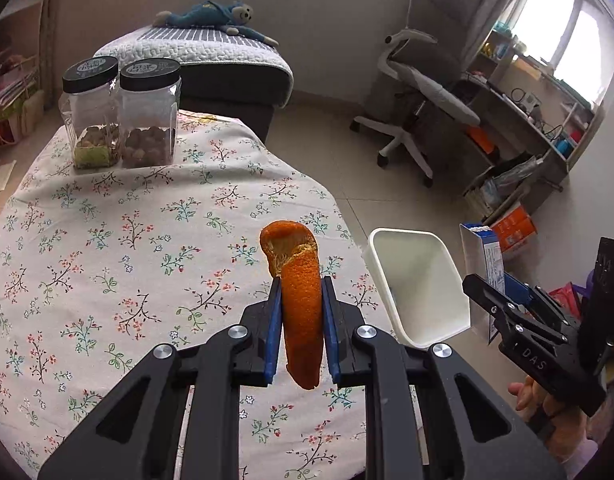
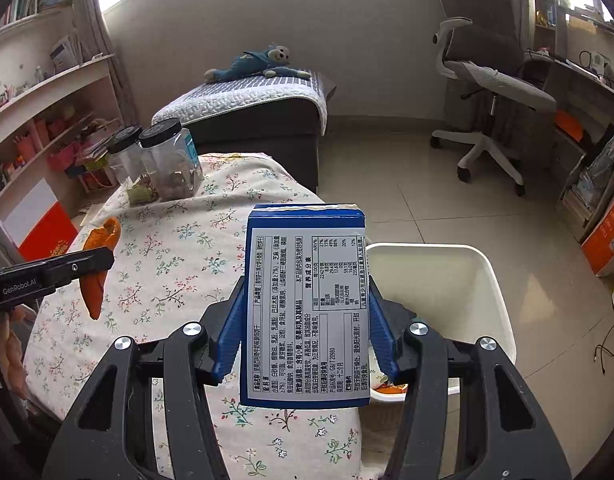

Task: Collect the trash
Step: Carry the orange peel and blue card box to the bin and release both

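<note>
My left gripper [image 1: 301, 288] is shut on a long orange peel [image 1: 297, 280] and holds it above the floral tablecloth [image 1: 107, 240] near the table's right edge. The peel also shows in the right wrist view [image 2: 99, 256]. My right gripper [image 2: 303, 292] is shut on a blue and white food box [image 2: 305, 304], held upright over the table's edge beside a white trash bin [image 2: 479, 280]. The bin stands on the floor just right of the table and also shows in the left wrist view [image 1: 423, 280]. Some orange scrap lies in its bottom [image 2: 391, 389].
Two clear jars with black lids [image 1: 119, 116] stand at the table's far end. Behind them is a sofa with a blue plush monkey [image 1: 215, 16]. A white office chair [image 1: 415, 112] and a cluttered desk [image 1: 539, 128] stand on the right; shelves on the left [image 2: 47, 120].
</note>
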